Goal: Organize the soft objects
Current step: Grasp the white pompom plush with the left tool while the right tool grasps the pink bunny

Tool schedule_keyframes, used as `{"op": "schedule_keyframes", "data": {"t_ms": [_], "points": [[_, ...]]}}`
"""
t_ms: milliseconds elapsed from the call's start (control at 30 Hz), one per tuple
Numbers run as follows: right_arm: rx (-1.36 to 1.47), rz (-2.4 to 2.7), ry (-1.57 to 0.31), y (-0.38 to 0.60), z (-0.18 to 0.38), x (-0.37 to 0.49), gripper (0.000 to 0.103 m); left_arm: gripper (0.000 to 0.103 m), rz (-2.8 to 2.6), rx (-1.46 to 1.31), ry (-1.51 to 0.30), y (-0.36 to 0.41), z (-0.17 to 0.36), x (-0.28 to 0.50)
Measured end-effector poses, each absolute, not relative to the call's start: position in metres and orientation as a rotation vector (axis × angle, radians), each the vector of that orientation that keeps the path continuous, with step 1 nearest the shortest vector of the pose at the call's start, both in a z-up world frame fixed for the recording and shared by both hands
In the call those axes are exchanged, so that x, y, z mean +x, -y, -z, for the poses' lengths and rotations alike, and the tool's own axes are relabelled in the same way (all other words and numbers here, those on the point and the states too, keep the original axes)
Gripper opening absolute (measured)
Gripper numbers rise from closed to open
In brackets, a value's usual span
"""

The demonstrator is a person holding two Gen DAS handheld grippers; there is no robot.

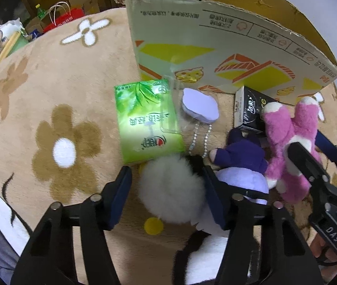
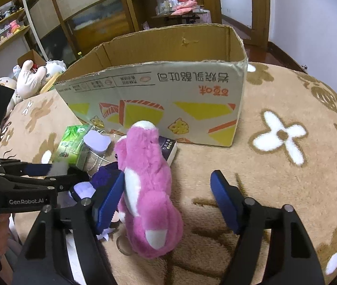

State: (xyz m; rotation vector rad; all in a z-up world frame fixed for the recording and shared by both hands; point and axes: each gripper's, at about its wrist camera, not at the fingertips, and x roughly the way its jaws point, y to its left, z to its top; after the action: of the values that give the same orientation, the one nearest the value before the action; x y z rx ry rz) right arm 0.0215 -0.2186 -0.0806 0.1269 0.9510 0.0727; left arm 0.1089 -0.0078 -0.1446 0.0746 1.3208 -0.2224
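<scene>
Both grippers down on the flower-print blanket [image 1: 49,95], in front of the open cardboard box [image 2: 168,95]. Step in hand, as I read it: picking up soft toys to drop into that box.

Left gripper [image 1: 167,182]: jaws apart, straddling the white pom-pom [image 1: 170,190]. The right-hand finger seems to touch the fluff or sit just beside it; the left-hand finger stands clear. Nothing clamped yet.

Right gripper [image 2: 168,187]: jaws wide apart around the pink plush bear [image 2: 147,190], which lies along the blanket with its head toward the box. Its left finger presses against the bear's flank; the other finger is well off to the side. Not gripped.

Clutter between the toys and the box: a green tissue pack [image 1: 144,121], a lilac cloud-shaped charm [image 1: 199,106] on a bead chain, a dark small carton [image 1: 249,109], and a purple plush [image 1: 244,161] wedged between pom-pom and bear, touching both.

Next move, my judgement: close the left on the pom-pom first — it will squash, so bite deep at its middle. Then lift straight up to avoid dragging the bead chain or the purple plush. The right needs to centre on the bear's body before closing, then carry over the box's near wall.
</scene>
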Motion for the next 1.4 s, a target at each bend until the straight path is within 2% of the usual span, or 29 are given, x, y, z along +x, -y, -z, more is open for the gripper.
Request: {"op": "schedule_keyframes", "data": {"t_ms": [200,300,367,633,967,1400], "points": [[0.135,-0.102,-0.976,0.215,0.085,0.024,0.065,0.053,0.233,0.038,-1.342,0.005,0.153,0.111],[0.141,-0.131,-0.991,0.212,0.087,0.025,0.054,0.046,0.248,0.001,-1.361,0.002,0.156,0.114],[0.141,-0.154,-0.997,0.209,0.087,0.025,0.039,0.04,0.255,0.0,-1.361,0.003,0.157,0.114],[0.107,-0.145,-0.985,0.204,0.084,0.023,0.034,0.033,0.255,0.014,-1.326,0.006,0.152,0.1],[0.042,-0.072,-0.938,0.208,0.07,0.007,0.034,0.031,0.235,0.056,-1.223,0.014,0.12,0.068],[0.029,-0.012,-0.828,0.216,0.036,-0.015,0.034,0.031,0.199,0.085,-0.951,0.013,0.054,0.02]]}}
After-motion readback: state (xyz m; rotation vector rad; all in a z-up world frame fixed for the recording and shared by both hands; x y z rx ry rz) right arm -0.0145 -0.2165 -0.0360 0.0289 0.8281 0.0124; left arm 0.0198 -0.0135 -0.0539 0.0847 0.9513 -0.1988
